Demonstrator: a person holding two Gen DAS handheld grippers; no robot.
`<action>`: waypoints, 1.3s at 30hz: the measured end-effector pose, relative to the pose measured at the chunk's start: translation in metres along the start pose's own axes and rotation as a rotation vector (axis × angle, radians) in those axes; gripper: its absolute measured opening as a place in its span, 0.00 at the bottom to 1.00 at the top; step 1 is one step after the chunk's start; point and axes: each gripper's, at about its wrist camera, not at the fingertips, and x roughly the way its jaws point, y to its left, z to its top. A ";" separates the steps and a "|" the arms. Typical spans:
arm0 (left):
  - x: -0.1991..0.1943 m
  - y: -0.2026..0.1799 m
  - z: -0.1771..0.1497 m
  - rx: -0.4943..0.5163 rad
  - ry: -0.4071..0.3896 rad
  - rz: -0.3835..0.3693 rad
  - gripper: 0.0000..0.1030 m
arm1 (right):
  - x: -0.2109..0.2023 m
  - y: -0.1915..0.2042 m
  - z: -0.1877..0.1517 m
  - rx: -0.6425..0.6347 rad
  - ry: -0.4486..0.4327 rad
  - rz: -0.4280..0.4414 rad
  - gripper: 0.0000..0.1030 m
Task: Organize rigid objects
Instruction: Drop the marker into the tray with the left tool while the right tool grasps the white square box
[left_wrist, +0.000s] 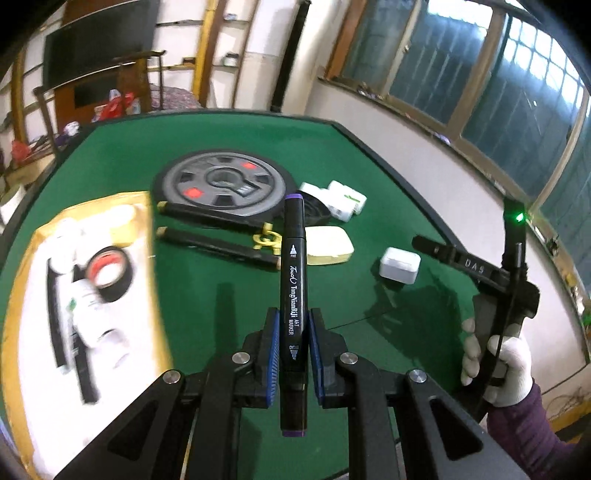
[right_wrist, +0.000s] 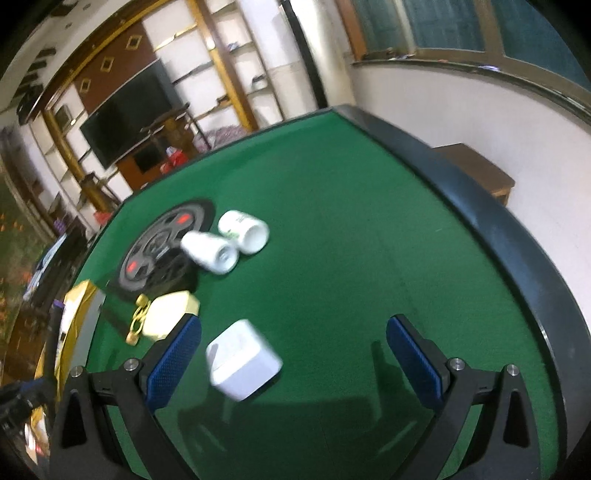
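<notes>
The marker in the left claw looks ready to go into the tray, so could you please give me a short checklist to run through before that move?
1. Left claw shut on the marker: ok.
2. Marker gripped near mid-length, not at a tip: ok.
3. Both purple caps on: ok.
4. Free spot in the tray among the tape roll and bottles: cannot tell, blurred.
5. Right claw open and apart from the tray, over the white box: ok.

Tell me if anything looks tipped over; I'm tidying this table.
Two white bottles lie on their sides beside the grey disc, open ends facing the right camera. The left gripper holds a marker.
</notes>
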 end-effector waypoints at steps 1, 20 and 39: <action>-0.005 0.006 -0.002 -0.012 -0.009 0.003 0.14 | 0.002 0.003 -0.001 0.008 0.020 0.014 0.97; -0.051 0.140 -0.043 -0.253 -0.076 0.205 0.14 | 0.023 0.042 -0.012 -0.059 0.135 -0.120 0.53; -0.010 0.198 -0.030 -0.341 0.033 0.337 0.35 | -0.022 0.221 -0.023 -0.359 0.160 0.232 0.54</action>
